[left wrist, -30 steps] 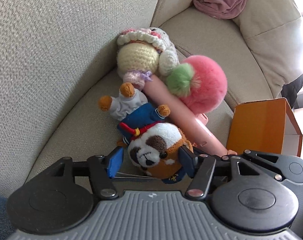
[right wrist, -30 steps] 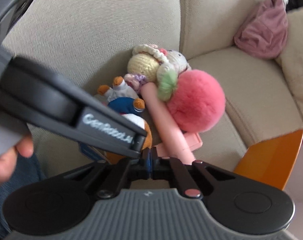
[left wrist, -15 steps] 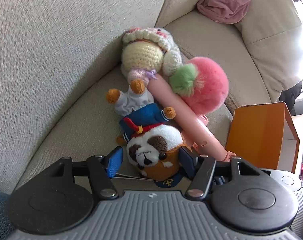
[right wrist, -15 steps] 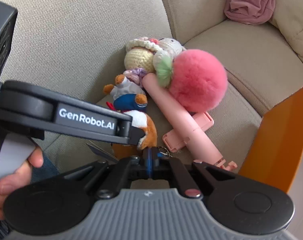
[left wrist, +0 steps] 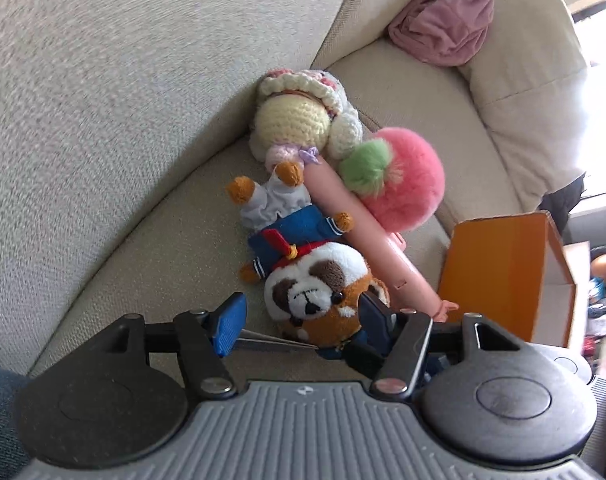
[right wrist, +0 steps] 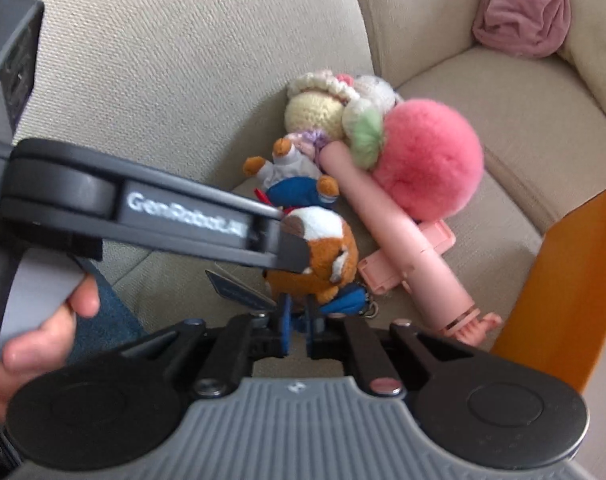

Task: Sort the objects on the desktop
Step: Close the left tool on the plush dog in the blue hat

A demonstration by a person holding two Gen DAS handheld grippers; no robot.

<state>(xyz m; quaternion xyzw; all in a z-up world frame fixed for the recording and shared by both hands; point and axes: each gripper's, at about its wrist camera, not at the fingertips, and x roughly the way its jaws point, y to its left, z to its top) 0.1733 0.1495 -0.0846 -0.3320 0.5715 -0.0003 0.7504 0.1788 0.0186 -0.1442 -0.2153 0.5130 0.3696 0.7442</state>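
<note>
1. Where the left tool [left wrist: 299, 320] straddles the red panda plush [left wrist: 323, 292], its blue left pad [left wrist: 229, 324] stands clear of the toy, while the right pad sits against or behind the plush's cheek; whether it touches cannot be told, and the jaws are wide apart.
2. Lying on the beige sofa [left wrist: 103, 120] seat, the panda plush has its head toward the camera and its feet toward the crocheted doll [left wrist: 299, 116].
3. Seen from the right wrist, the left tool's dark arm [right wrist: 143, 212] crosses the frame and hides most of the plush's face.
4. Having just been opening, the right tool [right wrist: 298, 330] shows a narrow gap between its blue pads; the plush's blue tag and key ring [right wrist: 351, 300] lie just ahead of the tips, though blur hides whether anything sits between them.
5. A pink selfie stick [left wrist: 367, 232] runs beside the plush, its upper end tucked under a pink pom-pom [left wrist: 407, 176].
6. An orange box [left wrist: 499, 268] stands at the right, cut off by the tool body; its contents are hidden.
7. A pink cloth [left wrist: 447, 24] is bunched in the sofa's corner.
</note>
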